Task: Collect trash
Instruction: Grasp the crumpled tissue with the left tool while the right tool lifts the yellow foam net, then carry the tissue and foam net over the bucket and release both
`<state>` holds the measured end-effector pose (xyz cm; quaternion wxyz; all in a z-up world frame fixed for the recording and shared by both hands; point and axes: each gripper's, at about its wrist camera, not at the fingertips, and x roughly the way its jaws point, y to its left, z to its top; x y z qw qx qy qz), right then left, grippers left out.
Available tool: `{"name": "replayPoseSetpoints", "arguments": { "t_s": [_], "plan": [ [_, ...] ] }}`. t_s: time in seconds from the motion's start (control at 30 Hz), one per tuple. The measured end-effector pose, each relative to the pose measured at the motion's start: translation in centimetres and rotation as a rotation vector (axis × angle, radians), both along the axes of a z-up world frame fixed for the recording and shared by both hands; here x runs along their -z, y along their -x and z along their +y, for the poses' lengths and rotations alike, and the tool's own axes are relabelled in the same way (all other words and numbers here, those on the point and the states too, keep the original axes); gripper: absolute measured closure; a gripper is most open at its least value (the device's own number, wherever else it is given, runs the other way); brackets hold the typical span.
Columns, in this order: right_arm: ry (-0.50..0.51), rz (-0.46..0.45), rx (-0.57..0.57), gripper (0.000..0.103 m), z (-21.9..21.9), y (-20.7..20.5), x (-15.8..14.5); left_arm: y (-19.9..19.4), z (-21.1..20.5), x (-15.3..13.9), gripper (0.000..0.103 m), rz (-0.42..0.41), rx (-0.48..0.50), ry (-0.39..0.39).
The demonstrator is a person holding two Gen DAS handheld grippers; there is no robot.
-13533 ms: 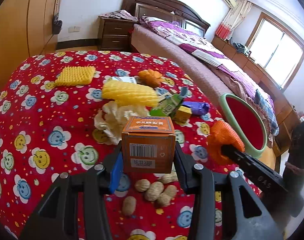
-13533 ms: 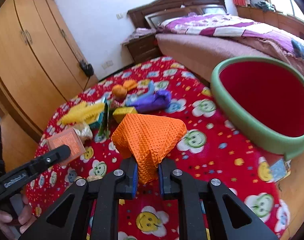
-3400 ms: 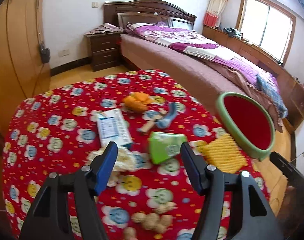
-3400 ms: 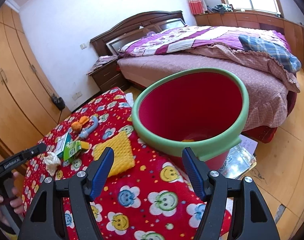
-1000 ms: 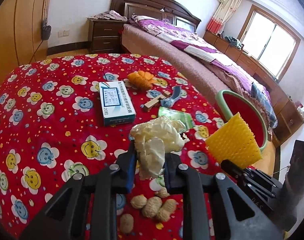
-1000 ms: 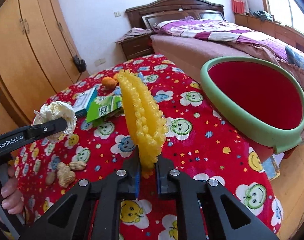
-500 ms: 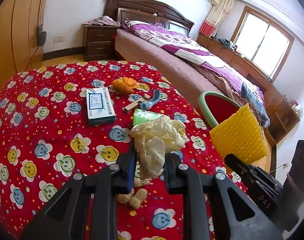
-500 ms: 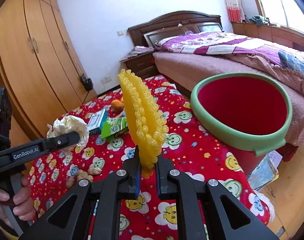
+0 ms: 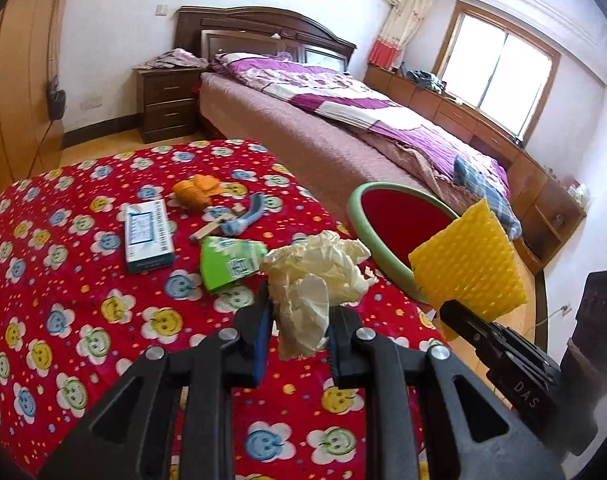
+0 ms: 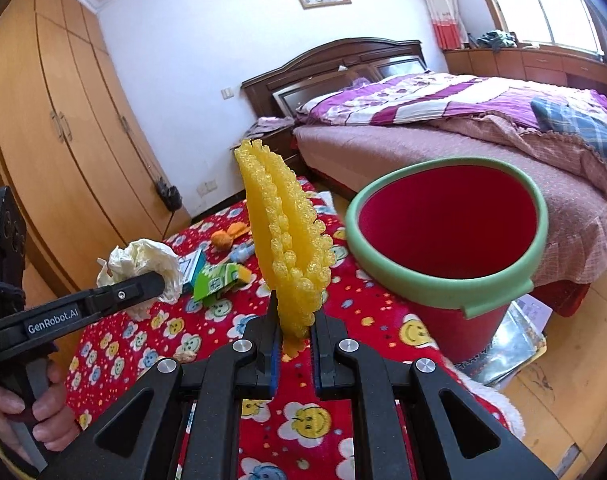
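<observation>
Trash is sitting in both grippers: left gripper is clamping a crumpled cream paper wad between its blue pads, wad bulging above the jaws and hanging a bit below them; right gripper is pinching the bottom edge of a folded yellow foam net, jaws nearly together, net standing upright above them; both loads are hanging in the air above the table, clear of the cloth; red bucket with green rim is standing just beside the table edge on the bed side, opening facing up; in the left wrist view the net is overlapping the bucket rim; remaining trash is lying on the red smiley tablecloth: green carton flat near the middle, white-and-teal box just left of it, blue-grey piece and wooden stick behind the carton, orange peel furthest back; a hand is gripping the left tool's handle at the lower left of the right wrist view; bed and wardrobe are sitting behind the table.
</observation>
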<state>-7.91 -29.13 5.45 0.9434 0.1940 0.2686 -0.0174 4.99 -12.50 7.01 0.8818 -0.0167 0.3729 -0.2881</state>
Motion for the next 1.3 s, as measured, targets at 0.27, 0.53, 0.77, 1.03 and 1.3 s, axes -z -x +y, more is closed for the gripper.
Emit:
{"name": "replayPoseSetpoints", "arguments": {
  "t_s": [0.27, 0.53, 0.77, 1.03, 1.3],
  "plan": [
    [-0.029, -0.012, 0.062, 0.092, -2.7, 0.6, 0.2, -0.3, -3.9, 0.6, 0.080, 0.014, 0.060, -0.019],
    [-0.061, 0.003, 0.136, 0.092, -5.8, 1.1, 1.2, -1.1, -7.7, 1.4, 0.080, 0.027, 0.120, -0.038],
    [-0.059, 0.039, 0.194, 0.092, -8.4, 0.7, 2.2, -2.5, -10.9, 1.9, 0.080, 0.029, 0.162, -0.053],
    [-0.043, 0.085, 0.248, 0.092, -10.9, -0.8, 3.5, -4.2, -14.5, 2.6, 0.080, 0.034, 0.193, -0.054],
    [-0.040, 0.111, 0.260, 0.091, -12.3, -1.9, 4.5, -6.0, -17.6, 4.0, 0.080, 0.043, 0.208, -0.081]
  ]
}}
